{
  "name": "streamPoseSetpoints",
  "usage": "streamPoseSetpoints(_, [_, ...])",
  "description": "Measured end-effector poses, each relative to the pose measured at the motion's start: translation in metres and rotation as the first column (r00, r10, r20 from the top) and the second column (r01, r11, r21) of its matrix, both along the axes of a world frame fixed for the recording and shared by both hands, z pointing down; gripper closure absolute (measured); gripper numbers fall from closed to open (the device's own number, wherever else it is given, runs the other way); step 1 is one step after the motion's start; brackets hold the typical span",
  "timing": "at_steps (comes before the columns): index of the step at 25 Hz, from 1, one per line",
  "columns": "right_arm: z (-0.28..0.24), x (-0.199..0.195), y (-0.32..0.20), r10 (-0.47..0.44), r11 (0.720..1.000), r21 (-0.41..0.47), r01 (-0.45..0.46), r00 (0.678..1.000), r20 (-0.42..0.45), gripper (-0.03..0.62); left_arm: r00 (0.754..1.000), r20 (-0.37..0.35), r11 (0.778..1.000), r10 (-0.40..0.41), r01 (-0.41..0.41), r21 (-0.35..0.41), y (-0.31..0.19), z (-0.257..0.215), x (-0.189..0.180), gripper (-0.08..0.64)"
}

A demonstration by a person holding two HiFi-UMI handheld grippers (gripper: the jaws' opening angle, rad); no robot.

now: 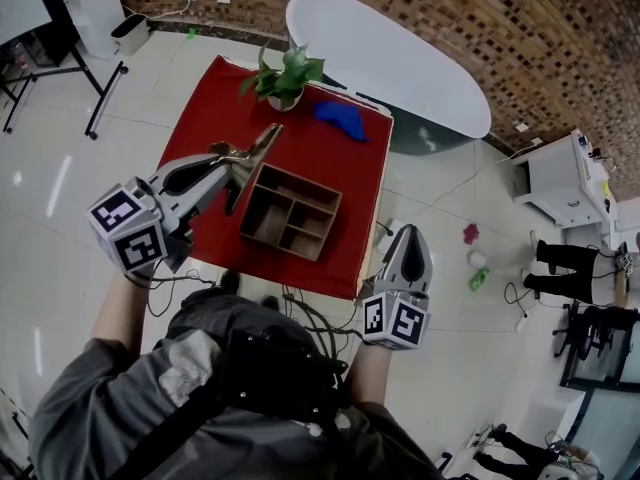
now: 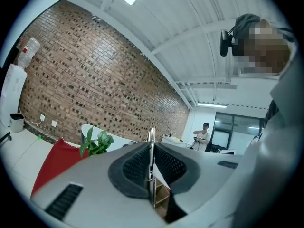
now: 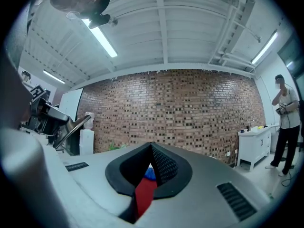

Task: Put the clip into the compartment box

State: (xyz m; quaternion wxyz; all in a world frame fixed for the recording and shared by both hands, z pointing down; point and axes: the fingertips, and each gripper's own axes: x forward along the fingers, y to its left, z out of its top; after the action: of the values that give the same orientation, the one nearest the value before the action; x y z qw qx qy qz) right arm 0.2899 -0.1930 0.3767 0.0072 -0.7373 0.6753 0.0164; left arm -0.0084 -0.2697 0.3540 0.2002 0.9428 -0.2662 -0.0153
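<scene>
**Clip gripped left of the box, not yet over it**

- Right gripper [image 1: 408, 236]: nearest the person, off the table edge to the near right of the box. Pad tips meet and nothing is between them. Judged parked, out of the way of the working side.
- Left gripper [image 1: 236, 172]: comes in from the box's left, with its tips level with the box's far-left corner. Its jaws are pinched onto the clip. The left gripper view shows the clip as a thin bright edge sandwiched between two dark, mesh-textured pads. The grip is on the flat faces, probably so the thin piece cannot twist out.
- Clip [image 1: 258, 143]: a long, narrow strip of brassy metal. It is held clear above the cloth, with its free end pointing away past the box's far-left corner. It is outside every compartment, so the drop remains to be done.
- Box [image 1: 305, 183]: brown and wood-like, with an open top and thin dividers making several rectangular cells. It sits at a slant on the cloth and looks empty.
- Cloth [image 1: 300, 143]: red and matte, covering the square table under the box.
- Blue thing [image 1: 340, 118]: beyond the box to the far right. It looks soft and crumpled, but I cannot tell what it is.
- Plant [image 1: 285, 76]: directly beyond the box at the table's far edge, leafy green in a small pale pot.
- White table [image 1: 400, 58]: further beyond the box, smooth and oval.
- Brick wall [image 1: 450, 8]: furthest of all, rough and mottled.
</scene>
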Motion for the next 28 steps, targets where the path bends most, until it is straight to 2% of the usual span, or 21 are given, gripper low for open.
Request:
streamPoseSetpoints(10, [-0.008,-0.003,0.012,-0.014,1.0,0.0,0.014,1.0,0.0,0.574,0.999,-0.011,1.0,-0.03,0.03,-0.003,0.014,-0.007,-0.004,0.496])
streamPoseSetpoints(16, [-0.011,0.007,0.024,0.004,1.0,0.003,-0.004,1.0,0.0,0.574,1.0,-0.007,1.0,-0.01,0.01,-0.011,0.021,-0.003,0.012,0.495])
streamPoseSetpoints(23, [-0.008,0.023,0.038,0.048,0.999,-0.001,-0.048,0.999,0.0,0.573,0.998,0.068,1.0,0.004,-0.006,0.022,0.018,0.052,0.04,0.495])
streamPoseSetpoints(28, [-0.001,0.031,0.043,0.083,0.996,-0.027,-0.083,0.997,-0.004,0.574,0.979,0.204,1.0,0.016,-0.017,0.004,0.017,0.12,0.065,0.495])
